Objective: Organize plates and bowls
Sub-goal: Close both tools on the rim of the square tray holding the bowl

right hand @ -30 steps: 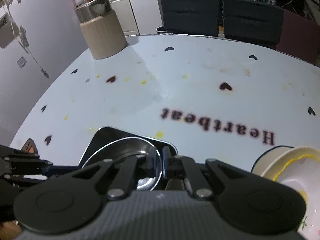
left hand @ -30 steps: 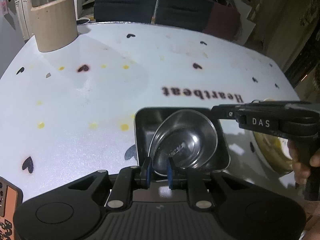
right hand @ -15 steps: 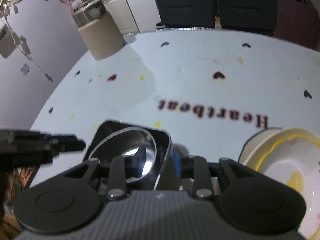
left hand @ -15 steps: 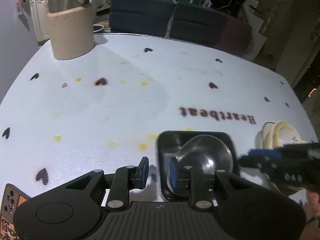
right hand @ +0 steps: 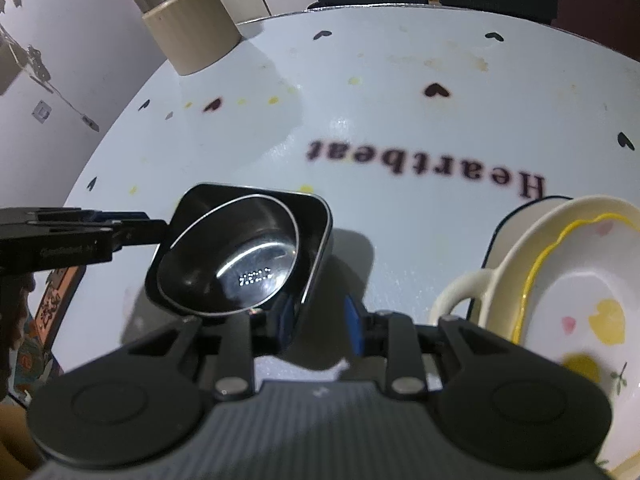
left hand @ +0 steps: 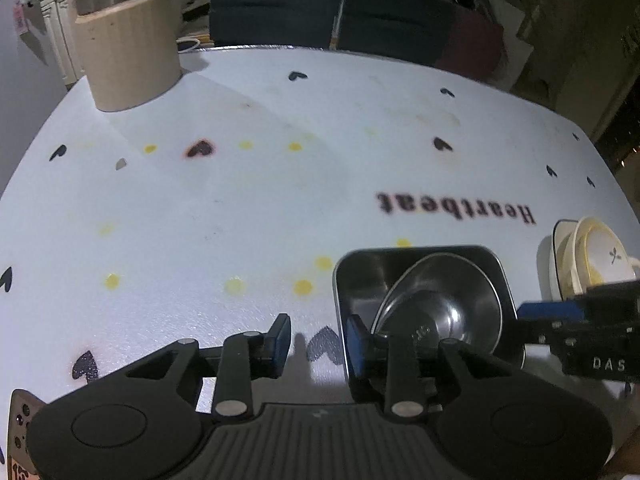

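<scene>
Down at the near edge of the bench (left hand: 240, 208), my left gripper (left hand: 318, 340) and right gripper (right hand: 318, 326) have both just let go and hang apart, leaving the steel bowl (left hand: 440, 312) nested in the square tray (left hand: 420, 254), so that pair's sorted.

Steel bowl (left hand: 440, 304) tilted in square tray (left hand: 416, 256)

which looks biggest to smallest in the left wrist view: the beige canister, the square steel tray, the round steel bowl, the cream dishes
1. Tray, though it sits nearest the camera.
2. Canister, farther off, so it may truly be larger.
3. Bowl, lying tilted inside the tray.
4. Cream dishes, partly hidden at the edge, so this rank is unsure.
</scene>
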### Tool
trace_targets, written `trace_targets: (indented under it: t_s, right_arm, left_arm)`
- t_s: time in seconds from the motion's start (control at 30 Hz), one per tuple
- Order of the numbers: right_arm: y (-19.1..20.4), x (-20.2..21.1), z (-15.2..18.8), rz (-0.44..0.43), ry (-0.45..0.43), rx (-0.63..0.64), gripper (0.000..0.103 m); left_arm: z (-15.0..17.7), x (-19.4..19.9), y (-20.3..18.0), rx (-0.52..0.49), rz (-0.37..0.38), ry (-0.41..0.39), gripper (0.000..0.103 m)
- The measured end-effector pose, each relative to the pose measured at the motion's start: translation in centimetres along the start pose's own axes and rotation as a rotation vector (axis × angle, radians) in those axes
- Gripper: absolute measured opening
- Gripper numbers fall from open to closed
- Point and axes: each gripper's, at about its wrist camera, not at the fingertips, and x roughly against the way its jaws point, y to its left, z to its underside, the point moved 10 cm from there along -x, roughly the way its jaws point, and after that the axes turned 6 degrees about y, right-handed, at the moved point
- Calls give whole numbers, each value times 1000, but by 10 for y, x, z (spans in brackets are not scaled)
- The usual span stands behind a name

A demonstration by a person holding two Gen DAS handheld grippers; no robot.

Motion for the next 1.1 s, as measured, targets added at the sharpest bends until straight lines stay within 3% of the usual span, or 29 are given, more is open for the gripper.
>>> trace_targets:
  t_s: [0.37, 0.6, 0.67, 0.77, 1.1]
  right_arm:
    - [-4, -4, -17, 32, -42, -22, 34]
    - [1, -2, -15, -19, -28, -41, 11]
    - [2, -1, -15, -22, -31, -42, 11]
    - [1, -1, -15, -31, -46, -51, 11]
    - [-6, -1, -11, -80, -82, -83, 10]
  left_arm:
    - [5, -3, -6, -32, 27, 31, 30]
    - [10, -4, -3, 0, 68, 54, 27]
    - [10, -4, -3, 9, 88, 56, 18]
    - [11, -4, -6, 3, 106, 47, 14]
    - [10, -9, -2, 77, 171, 34, 6]
